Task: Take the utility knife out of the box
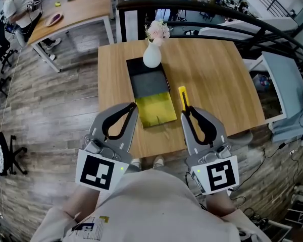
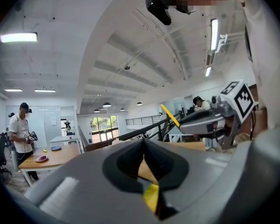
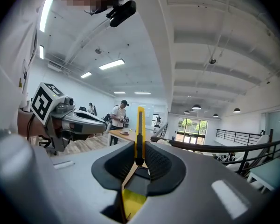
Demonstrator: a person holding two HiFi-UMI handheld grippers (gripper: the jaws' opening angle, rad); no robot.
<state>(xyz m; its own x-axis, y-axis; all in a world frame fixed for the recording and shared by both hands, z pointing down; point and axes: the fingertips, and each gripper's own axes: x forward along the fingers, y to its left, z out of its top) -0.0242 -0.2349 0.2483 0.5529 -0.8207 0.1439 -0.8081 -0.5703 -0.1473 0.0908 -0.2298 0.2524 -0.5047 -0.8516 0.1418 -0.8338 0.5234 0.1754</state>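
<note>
Open office, wood desk (image 1: 212, 74). Right hand-held gripper (image 1: 186, 111) clamped on utility knife (image 1: 182, 96): out of box (image 1: 159, 110), just right of it, long axis pointing away. Left hand-held gripper (image 1: 135, 106) pinched closed, empty, at box's left edge.

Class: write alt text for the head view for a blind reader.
The right gripper holds a yellow utility knife over a wooden table, beside an open yellow box. The left gripper is at the box's other side; a white vase stands beyond.

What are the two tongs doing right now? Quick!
Left tongs: closed, nothing between them.
Right tongs: closed on the yellow utility knife.
</note>
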